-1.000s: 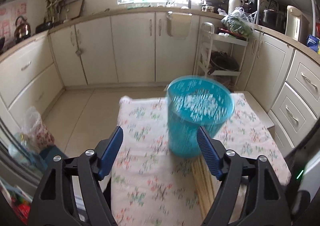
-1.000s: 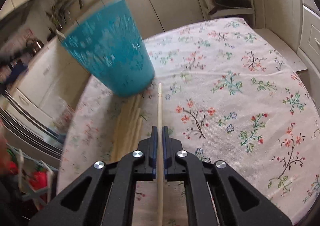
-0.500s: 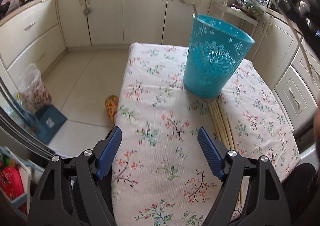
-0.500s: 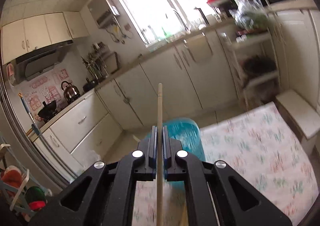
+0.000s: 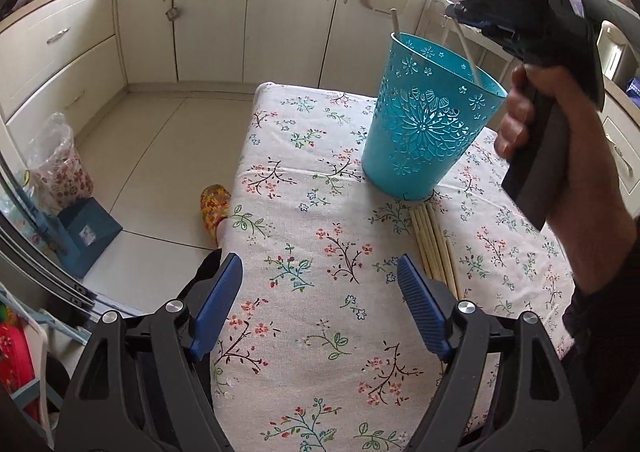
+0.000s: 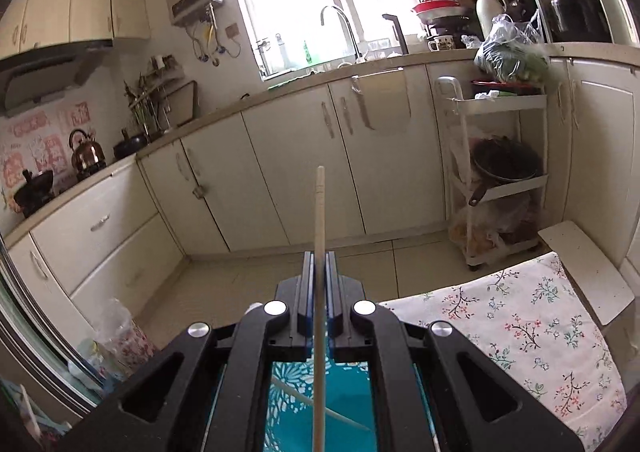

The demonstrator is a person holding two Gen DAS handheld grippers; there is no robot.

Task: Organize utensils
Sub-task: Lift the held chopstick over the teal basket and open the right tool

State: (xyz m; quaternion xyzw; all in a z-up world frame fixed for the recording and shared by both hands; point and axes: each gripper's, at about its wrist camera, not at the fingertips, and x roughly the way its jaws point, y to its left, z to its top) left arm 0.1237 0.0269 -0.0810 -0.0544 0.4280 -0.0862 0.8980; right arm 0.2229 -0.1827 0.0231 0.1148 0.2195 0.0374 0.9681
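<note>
Right gripper (image 6: 319, 322), clamped narrowly on a chopstick (image 6: 319, 236) above the teal bucket (image 5: 424, 132) directly below it, risks a tilted release missing the rim, while the left gripper (image 5: 320, 308) is held wide and empty.

The bucket (image 5: 424, 124) stands on the table (image 5: 304, 292), toward its far right. A bundle of chopsticks (image 5: 434, 248) lies flat on the table, near side of the bucket, far ends apparently touching its base. One chopstick (image 5: 395, 22) leans in the bucket at its far left rim. The right gripper (image 6: 319, 292) is above the bucket; its clamped chopstick (image 6: 319, 236) descends into it. The left gripper (image 5: 320, 302) is over the table's near edge.
</note>
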